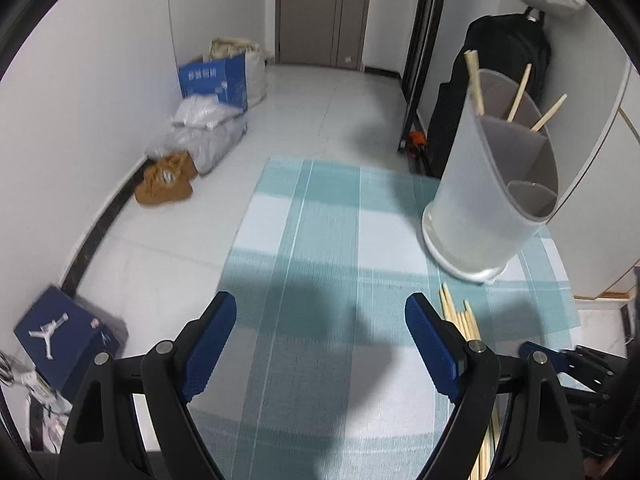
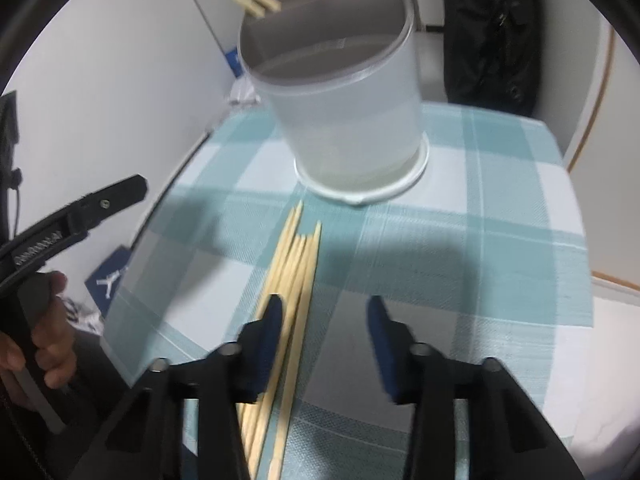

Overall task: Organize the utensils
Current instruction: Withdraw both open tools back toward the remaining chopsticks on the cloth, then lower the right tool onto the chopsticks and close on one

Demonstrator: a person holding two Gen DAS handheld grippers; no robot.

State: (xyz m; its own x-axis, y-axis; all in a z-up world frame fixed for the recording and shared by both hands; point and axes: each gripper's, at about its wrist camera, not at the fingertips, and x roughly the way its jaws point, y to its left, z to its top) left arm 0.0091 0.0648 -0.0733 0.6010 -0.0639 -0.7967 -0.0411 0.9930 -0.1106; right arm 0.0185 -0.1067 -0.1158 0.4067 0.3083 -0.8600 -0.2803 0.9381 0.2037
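Beside the frosted holder (image 2: 344, 92), the loose chopsticks (image 2: 294, 264) lie in a bundle on the checked worktop (image 2: 500, 240). Your right gripper (image 2: 324, 320) has narrowed jaws, the left pad over the sticks; it seems nothing is pinched yet. Centre on one pair before you close. Your left gripper (image 1: 320, 336) waits wide, empty.

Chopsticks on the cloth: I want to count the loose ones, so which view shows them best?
The right wrist view: the chopsticks lie fanned across the checked cloth, tips distinct, beneath the right gripper. The left wrist view shows only their tips, the rest behind a gripper finger.
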